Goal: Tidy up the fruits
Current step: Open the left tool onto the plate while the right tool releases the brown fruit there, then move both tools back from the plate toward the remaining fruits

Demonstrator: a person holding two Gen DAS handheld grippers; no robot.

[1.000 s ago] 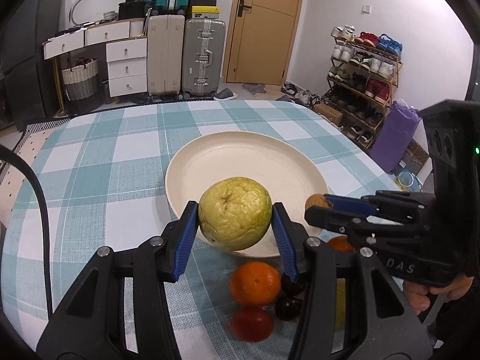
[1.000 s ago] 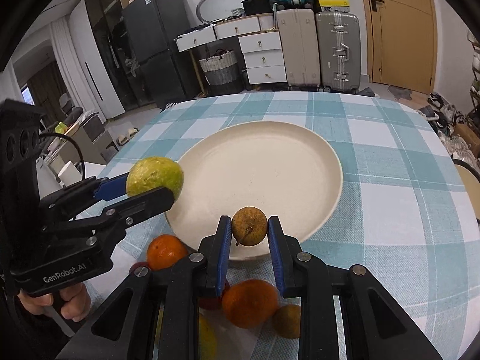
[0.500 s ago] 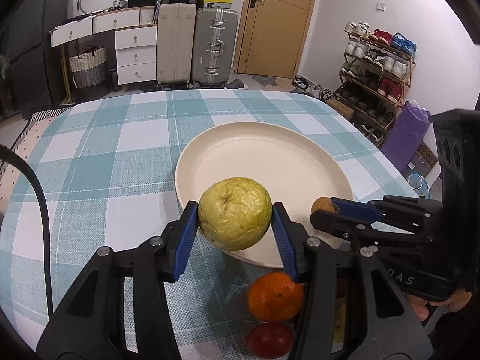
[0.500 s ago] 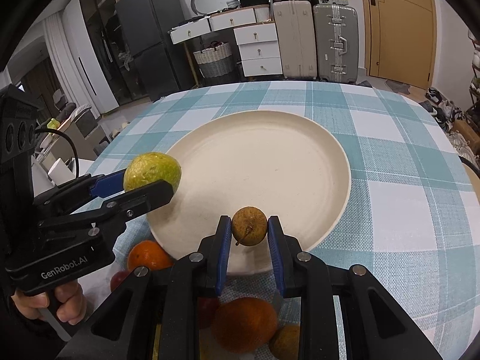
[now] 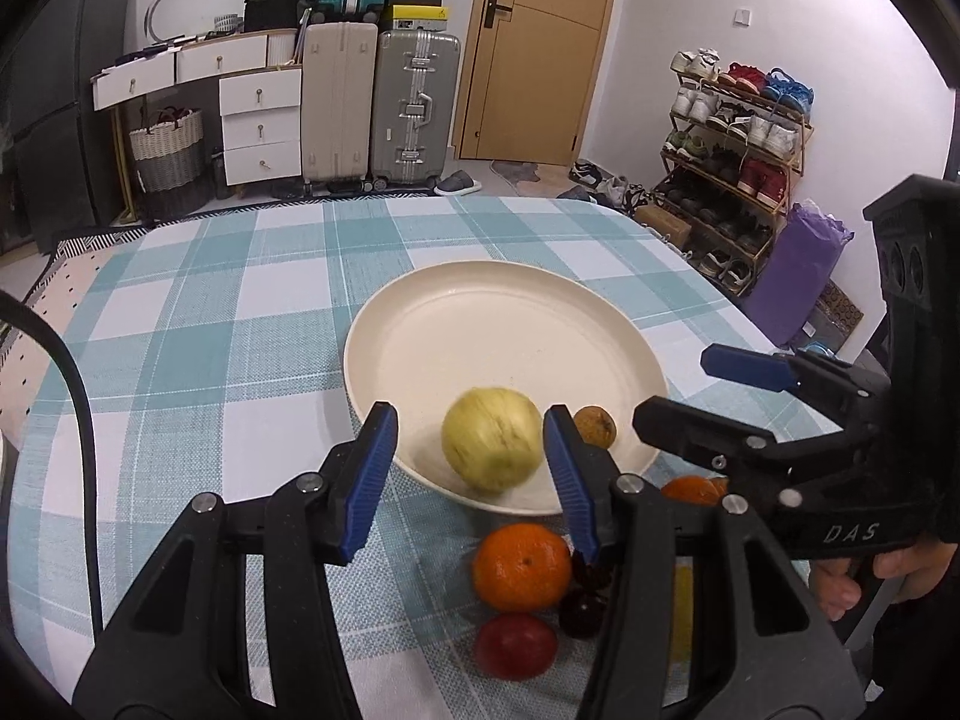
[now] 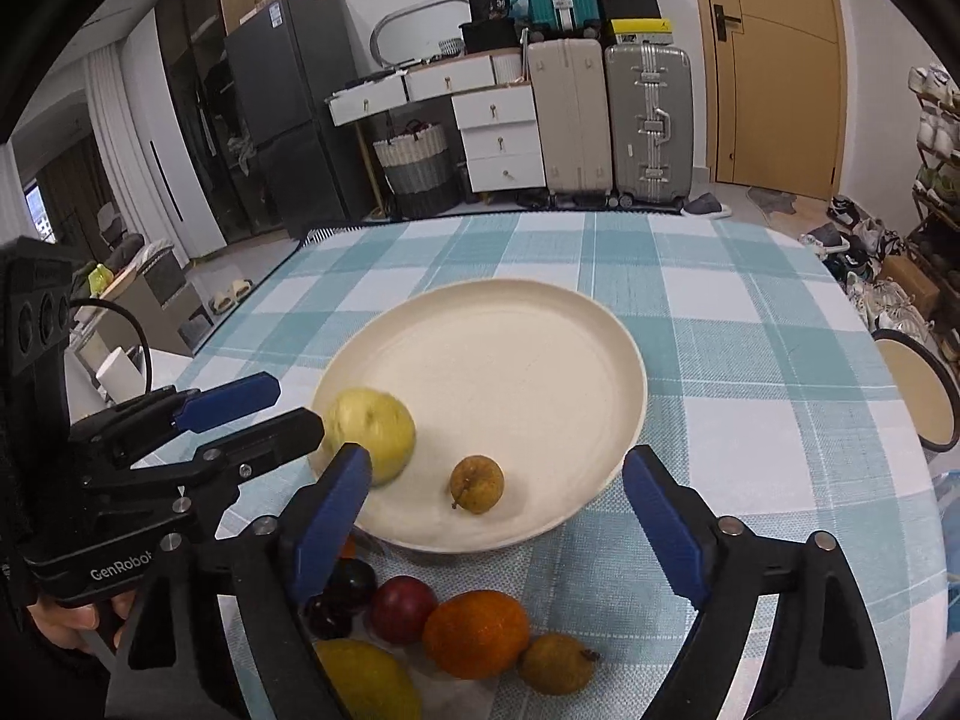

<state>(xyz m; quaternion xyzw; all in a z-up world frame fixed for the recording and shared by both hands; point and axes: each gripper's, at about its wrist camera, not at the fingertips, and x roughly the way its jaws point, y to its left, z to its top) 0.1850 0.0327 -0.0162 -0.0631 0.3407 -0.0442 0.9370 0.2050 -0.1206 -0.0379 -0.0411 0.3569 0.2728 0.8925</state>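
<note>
Big yellow-green round fruit (image 5: 491, 440) seen blurred on the cream round plate (image 5: 420, 324), between the left gripper (image 5: 471, 468)'s opening blue pads, untouched.

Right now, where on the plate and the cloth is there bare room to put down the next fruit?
The plate is bare across its middle and far half. Its near edge holds the yellow-green fruit and small brown fruit. The checked cloth beyond and right of it is bare. In front, the orange and other fruits crowd together.
</note>
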